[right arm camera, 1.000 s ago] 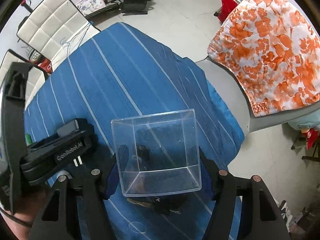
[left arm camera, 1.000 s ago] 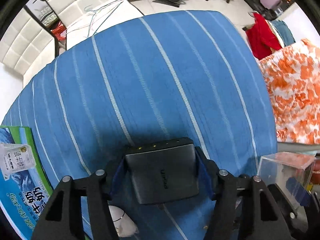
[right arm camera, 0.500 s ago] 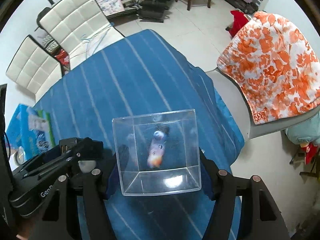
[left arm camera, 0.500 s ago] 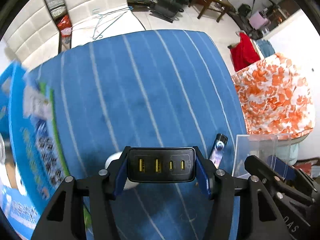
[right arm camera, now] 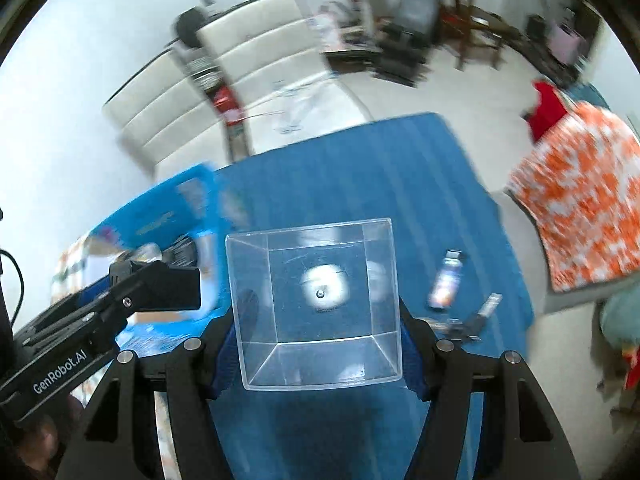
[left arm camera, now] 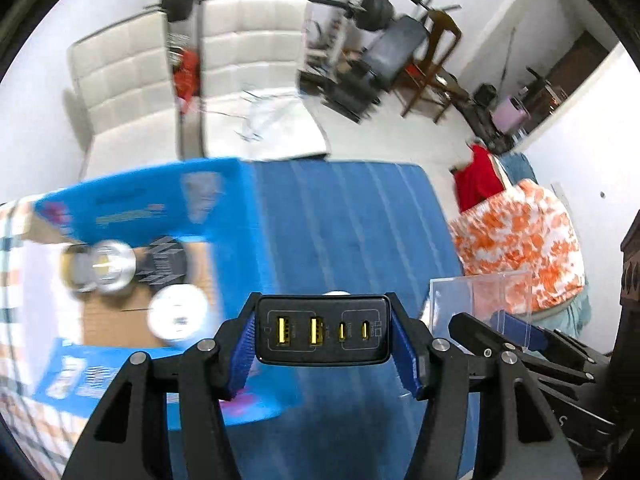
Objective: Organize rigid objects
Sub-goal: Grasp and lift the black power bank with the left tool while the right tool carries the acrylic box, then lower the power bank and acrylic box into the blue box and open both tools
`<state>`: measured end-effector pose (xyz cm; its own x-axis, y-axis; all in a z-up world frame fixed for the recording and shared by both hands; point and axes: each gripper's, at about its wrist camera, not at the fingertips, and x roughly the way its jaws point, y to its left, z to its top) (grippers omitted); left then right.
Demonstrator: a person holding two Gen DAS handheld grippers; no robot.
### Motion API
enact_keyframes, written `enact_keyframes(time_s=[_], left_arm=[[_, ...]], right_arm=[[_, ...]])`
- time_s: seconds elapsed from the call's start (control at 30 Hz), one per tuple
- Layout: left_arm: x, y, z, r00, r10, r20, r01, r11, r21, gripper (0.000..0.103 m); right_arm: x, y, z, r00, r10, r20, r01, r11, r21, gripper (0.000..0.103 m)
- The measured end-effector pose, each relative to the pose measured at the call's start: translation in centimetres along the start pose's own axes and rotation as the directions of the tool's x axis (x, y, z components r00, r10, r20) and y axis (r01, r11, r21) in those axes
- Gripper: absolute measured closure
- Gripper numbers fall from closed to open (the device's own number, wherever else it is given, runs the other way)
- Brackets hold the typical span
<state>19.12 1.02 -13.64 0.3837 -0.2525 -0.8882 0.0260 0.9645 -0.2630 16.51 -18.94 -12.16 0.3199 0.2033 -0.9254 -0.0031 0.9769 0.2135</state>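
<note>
Above blue cloth (left arm camera: pixel 352 220) | left hand-held gripper (left arm camera: pixel 323 330) clamps charger (left arm camera: pixel 323 330), ports forward, crosswise | right hand-held gripper (right arm camera: pixel 316 312) clamps clear box (right arm camera: pixel 316 308)

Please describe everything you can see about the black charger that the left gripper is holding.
The black charger is a matte, rounded rectangular block, plastic by its look. Its port face points at the camera: two larger yellow ports on the left, two smaller ones on the right, with faint markings. The left gripper is shut on it, blue pads pressing its two short sides. It is held level above the blue striped cloth, touching nothing else.
</note>
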Motion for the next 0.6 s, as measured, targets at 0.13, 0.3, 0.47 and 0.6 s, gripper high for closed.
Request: enact_keyframes(time_s=[0.13, 0.3, 0.47, 0.6], left_arm=[[-2.8, 6.1, -0.7, 0.997, 0.079, 0.027, -0.077, 0.995, -0.058, 0.047], [-3.1, 13.3, -1.5, 0.992, 0.127, -0.014, -0.127, 0.981, -0.145, 0.047], [-0.4, 19.0, -2.1, 0.986, 0.142, -0.086, -0.157, 0.963, -0.217, 0.047], [2.0, 22.8, -2.5, 0.982, 0.117, -0.151, -0.154, 0.951, -0.266, 0.047]], right_arm=[[2.0, 7.3, -0.7, 0.999, 0.043, -0.029, -0.045, 0.994, -0.099, 0.035], [5.6, 14.9, -2.3, 0.991, 0.104, -0.082, -0.117, 0.976, -0.183, 0.035], [10.2, 19.8, -3.0, 0.982, 0.135, -0.132, -0.162, 0.962, -0.218, 0.035], [13.7, 21.0, -3.2, 0.976, 0.139, -0.166, -0.174, 0.961, -0.217, 0.035]])
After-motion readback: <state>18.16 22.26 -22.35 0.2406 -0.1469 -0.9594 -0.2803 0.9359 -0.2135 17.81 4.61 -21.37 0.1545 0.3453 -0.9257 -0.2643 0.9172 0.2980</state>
